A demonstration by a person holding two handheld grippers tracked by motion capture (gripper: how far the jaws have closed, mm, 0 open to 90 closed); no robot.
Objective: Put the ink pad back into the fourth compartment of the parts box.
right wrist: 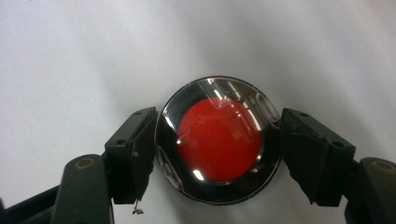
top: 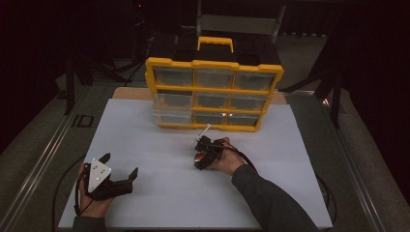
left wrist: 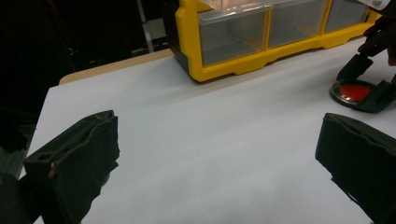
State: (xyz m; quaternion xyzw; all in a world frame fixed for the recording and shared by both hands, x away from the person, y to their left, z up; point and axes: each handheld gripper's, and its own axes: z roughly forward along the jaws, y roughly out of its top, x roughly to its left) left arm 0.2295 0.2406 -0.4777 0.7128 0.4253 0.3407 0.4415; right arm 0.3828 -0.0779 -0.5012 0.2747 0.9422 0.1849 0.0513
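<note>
Now closing on red-centred disc [right wrist: 219, 140], flat on white surface [top: 159, 145], 6 o'clock of yellow drawer organizer [top: 212, 94].
Right gripper [right wrist: 219, 144] jaws flank rim at 9 and 3, seemingly touching; keep centred, squeeze evenly, lift straight. Left gripper [left wrist: 219, 163] spread, idle.

Left gripper [top: 122, 166]: black jaws, grey three-cornered plate, trailing black cable. Right gripper [right wrist: 218, 147]: black screwed pads; grey sleeve [top: 270, 203] behind.

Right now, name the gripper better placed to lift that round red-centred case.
Right. The right gripper already straddles the round case on the white tabletop, one jaw at each side. The left gripper sits open, well away from it.
</note>
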